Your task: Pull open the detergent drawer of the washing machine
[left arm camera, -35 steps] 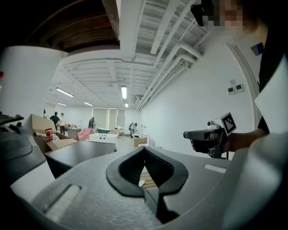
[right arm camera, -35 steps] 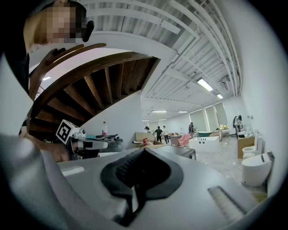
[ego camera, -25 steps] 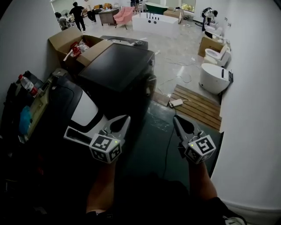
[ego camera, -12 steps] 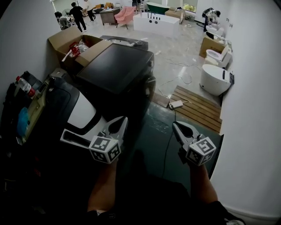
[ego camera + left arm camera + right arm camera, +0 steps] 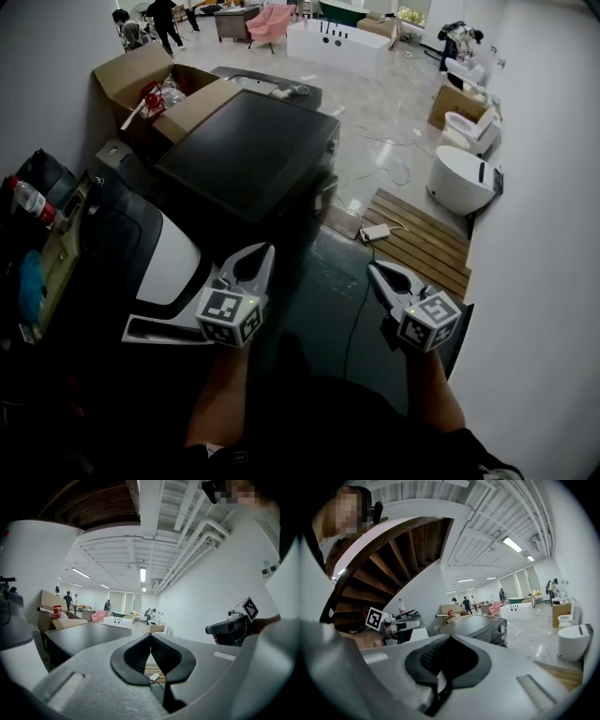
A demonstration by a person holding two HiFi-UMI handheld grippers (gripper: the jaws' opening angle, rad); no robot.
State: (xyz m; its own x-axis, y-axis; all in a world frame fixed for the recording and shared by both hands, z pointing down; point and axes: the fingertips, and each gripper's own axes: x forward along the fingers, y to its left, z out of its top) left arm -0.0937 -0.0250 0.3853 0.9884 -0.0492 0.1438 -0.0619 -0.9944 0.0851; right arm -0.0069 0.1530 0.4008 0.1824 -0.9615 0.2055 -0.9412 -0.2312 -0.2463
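Black washer [image 5: 248, 150] stood just ahead of the left tool [image 5: 266, 253] and right tool [image 5: 375, 272], untouched, its drawer too dark to make out. Both tools were pinched closed and empty, side by side above the floor [image 5: 323, 281].

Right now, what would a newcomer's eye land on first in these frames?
In the head view, the left gripper and right gripper fill the lower foreground. Both have their jaws shut on nothing and are held apart from the dark washing machine at centre. Behind the machine an open cardboard box sits at upper left, and a white toilet stands by the wall at right.
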